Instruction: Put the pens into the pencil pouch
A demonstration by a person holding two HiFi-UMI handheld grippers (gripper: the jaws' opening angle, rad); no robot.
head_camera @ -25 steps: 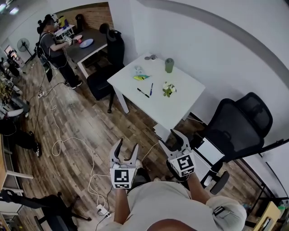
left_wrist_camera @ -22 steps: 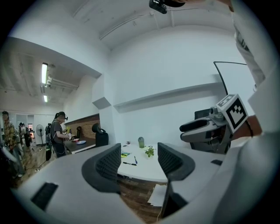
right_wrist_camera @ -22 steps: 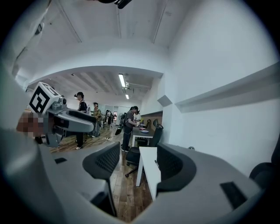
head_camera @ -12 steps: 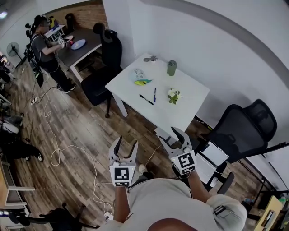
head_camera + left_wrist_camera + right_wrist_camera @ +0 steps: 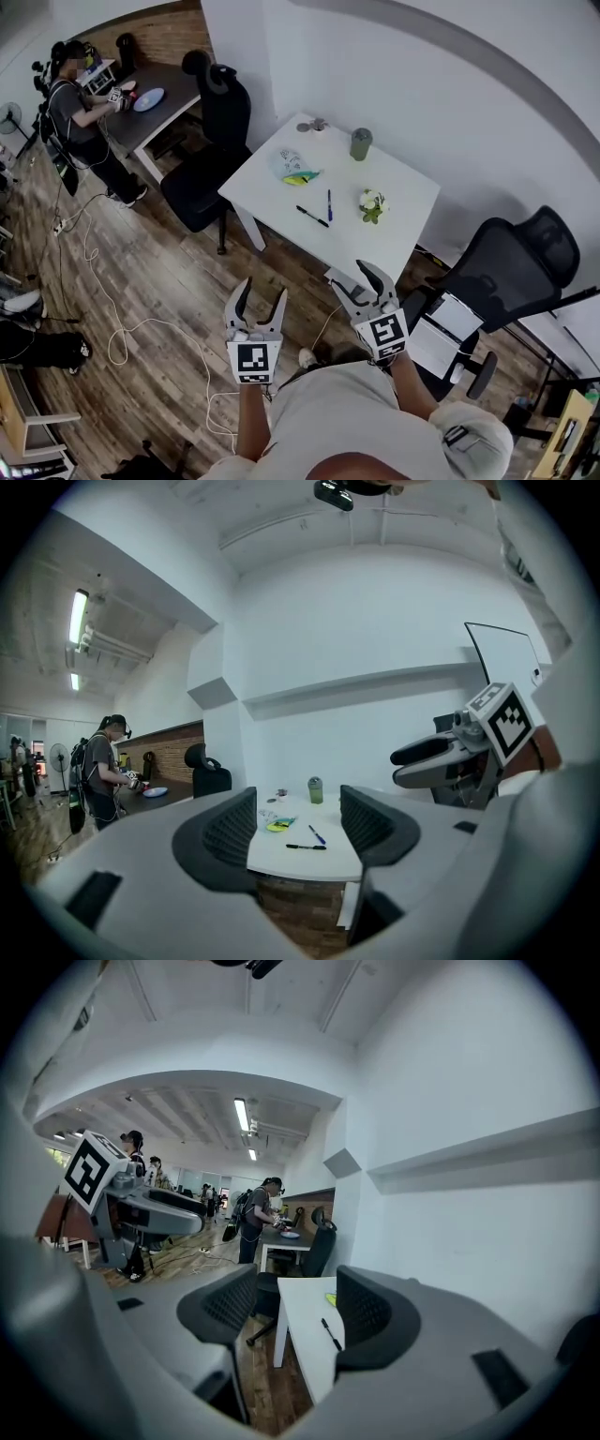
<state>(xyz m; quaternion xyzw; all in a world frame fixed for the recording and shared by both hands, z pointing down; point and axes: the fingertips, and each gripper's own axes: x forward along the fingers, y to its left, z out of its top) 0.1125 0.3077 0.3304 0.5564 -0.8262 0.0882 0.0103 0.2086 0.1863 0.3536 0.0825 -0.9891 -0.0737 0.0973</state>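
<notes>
The left gripper's (image 5: 263,292) fingers (image 5: 230,829) stand wide apart and are opening, with nothing between them. In the left gripper view only the far surface shows in the gap. The right gripper's (image 5: 349,274) fingers (image 5: 225,1312) are also spread wide and hold nothing. Both grippers sit low in the middle of the head view, side by side above the wooden floor (image 5: 169,281). They are held in front of the person's light shirt and point toward the upper part of the frame.

Well apart from them, above centre, is a white surface (image 5: 384,244). A black pen (image 5: 312,217) and a blue pen (image 5: 329,205) lie near its middle, close together but not touching. The pouch (image 5: 295,167) lies flat toward the upper left of the pens. It looks clear, with a yellow-green part at its lower edge, and it is apart from both pens. A green cup (image 5: 361,143) stands upright near the far edge, and a small bunch of flowers (image 5: 373,202) is to the right of the pens.

A black office chair (image 5: 511,258) is at the right of the frame and another chair (image 5: 211,141) is left of the surface. In the upper left corner a person (image 5: 75,108) stands at a dark desk (image 5: 141,112). Cables (image 5: 117,328) trail across the floor at the left.
</notes>
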